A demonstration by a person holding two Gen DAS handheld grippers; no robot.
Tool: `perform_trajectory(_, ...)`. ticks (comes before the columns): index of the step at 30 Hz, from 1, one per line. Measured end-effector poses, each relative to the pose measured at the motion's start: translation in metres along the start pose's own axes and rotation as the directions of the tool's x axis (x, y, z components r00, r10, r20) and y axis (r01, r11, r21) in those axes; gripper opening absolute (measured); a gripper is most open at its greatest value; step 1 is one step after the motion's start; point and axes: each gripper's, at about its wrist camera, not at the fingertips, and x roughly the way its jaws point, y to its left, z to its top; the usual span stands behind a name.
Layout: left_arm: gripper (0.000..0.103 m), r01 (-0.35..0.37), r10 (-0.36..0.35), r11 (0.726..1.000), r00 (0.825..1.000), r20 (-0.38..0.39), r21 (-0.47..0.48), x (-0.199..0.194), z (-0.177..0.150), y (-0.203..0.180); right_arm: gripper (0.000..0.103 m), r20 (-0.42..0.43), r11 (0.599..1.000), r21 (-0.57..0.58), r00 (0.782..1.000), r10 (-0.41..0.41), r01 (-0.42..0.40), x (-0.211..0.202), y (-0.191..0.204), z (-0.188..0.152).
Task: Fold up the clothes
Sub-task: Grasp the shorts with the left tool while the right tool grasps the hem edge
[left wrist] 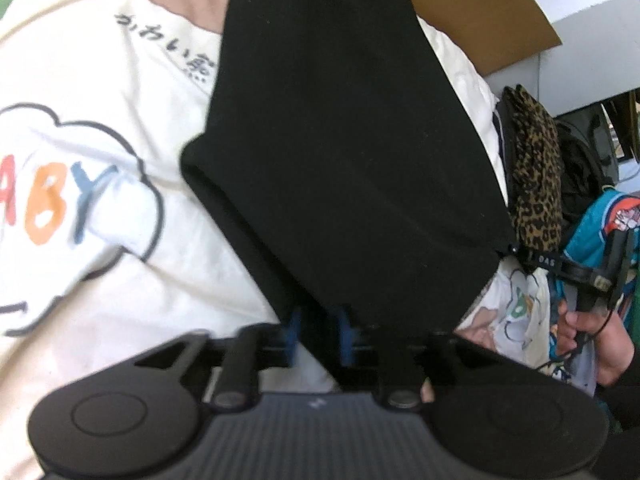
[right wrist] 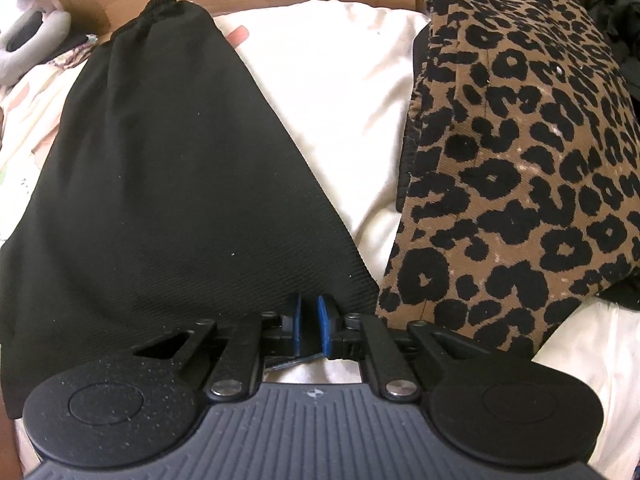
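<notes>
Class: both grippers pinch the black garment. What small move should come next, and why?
Probably carry both pinched corners forward toward the elastic waistband, folding it in half: the left gripper and right gripper each clamp the near edge of the black garment.

black garment covers the left hand-held gripper fingertips. the cloud print's first letter runs off the left edge. the leopard-print cloth is cut by the right edge.
</notes>
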Motion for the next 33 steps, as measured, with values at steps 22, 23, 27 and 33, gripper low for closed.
perform_trajectory(22, 0.031, 0.277, -0.313, 0.920, 0.945, -0.098, -0.276, 0.039, -0.019, 0.025, 0.012, -0.013, 1.000, 0.023, 1.000, 0.006, -0.005, 0.008, -0.003, 0.008)
perform_trajectory(23, 0.031, 0.283, -0.325, 0.917, 0.938, -0.116, -0.280, 0.042, -0.022, 0.024, 0.012, -0.012, 1.000, 0.025, 1.000, 0.008, -0.007, 0.008, -0.004, 0.007)
perform_trajectory(27, 0.028, 0.287, -0.342, 0.908, 0.929, -0.145, -0.304, 0.052, -0.032, 0.025, 0.012, -0.010, 1.000, 0.028, 1.000, 0.014, -0.013, 0.008, -0.006, 0.007)
perform_trajectory(33, 0.028, 0.311, -0.372, 0.874, 0.923, -0.100, -0.374, 0.058, -0.036, 0.034, 0.012, -0.006, 0.999, 0.034, 1.000, 0.024, -0.024, 0.007, -0.010, 0.007)
